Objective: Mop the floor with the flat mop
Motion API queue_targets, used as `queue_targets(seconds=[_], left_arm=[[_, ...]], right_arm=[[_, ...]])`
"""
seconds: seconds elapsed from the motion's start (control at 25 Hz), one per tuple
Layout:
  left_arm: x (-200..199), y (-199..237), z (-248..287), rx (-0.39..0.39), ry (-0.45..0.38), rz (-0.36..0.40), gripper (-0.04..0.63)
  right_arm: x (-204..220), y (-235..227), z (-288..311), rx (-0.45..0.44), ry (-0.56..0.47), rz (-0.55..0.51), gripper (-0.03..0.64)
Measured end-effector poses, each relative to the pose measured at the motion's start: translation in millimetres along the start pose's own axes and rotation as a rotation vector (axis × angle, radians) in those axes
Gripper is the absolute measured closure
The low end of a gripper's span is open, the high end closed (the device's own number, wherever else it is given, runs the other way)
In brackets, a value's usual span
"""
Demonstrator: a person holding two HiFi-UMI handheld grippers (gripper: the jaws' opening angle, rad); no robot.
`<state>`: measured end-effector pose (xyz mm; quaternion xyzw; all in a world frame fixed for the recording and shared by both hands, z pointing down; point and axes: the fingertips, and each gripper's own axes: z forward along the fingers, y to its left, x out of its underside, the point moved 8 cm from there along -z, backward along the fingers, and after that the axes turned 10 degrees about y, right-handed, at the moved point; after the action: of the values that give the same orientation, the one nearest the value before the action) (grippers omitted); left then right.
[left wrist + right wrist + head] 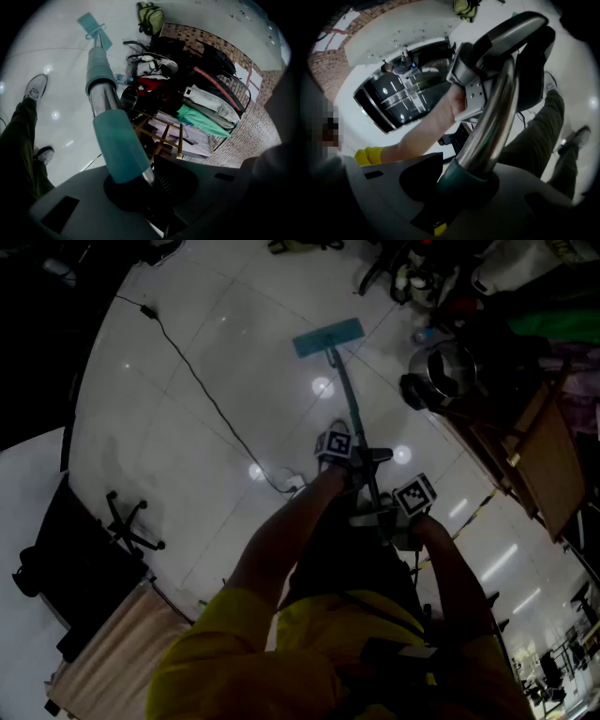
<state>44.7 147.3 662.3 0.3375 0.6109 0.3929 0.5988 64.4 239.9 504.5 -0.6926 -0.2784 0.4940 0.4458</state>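
Shiny white floor tiles (216, 352) are gleaming under the lamps, and a thin black cable (202, 390) is lying across them. The flat mop (328, 337) is resting its blue-green head flat on the floor, far out in front of the person. Its long pole (349, 399) is running back up to both tools.

The left gripper (352, 457) is squeezing the pole lower down, and a blue-green sleeve (117, 145) on the pole is sitting tight between its jaws. The right gripper (394, 517) is holding the pole higher up, with its jaws clamping on the dark green cap (464, 180) there. Both grippers are sitting near each other on the pole.

A grey shoe (36, 86) is standing on the floor left of the pole. A wooden rack (161, 136), a metal pot (450, 367) and a green backpack (151, 18) are sitting at the side of the room. The person is wearing a yellow top (244, 652).
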Motion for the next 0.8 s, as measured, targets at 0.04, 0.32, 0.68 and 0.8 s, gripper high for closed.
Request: queue_targets(seconds=[0.04, 0.32, 0.68, 0.8], left_arm=[[-12.8, -7.6, -2.7, 0.003, -0.014, -0.010, 0.529], [-119.0, -27.6, -22.3, -0.092, 0.036, 0.022, 0.538], [-272.6, -61.8, -68.0, -0.221, 0.070, 0.111, 0.538], [-267.7, -55.2, -66.1, -0.276, 0.090, 0.100, 0.540]], right_arm=[[-14.5, 3.5, -6.4, -0.021, -0.040, -0.046, 0.509], [-119.3, -0.1, -32.9, 0.078, -0.087, -0.171, 0.518], [-266.8, 14.9, -55.8, -0.001, -0.253, -0.223, 0.512], [-260.9, 14.0, -45.3, -0.062, -0.240, -0.206, 0.526]])
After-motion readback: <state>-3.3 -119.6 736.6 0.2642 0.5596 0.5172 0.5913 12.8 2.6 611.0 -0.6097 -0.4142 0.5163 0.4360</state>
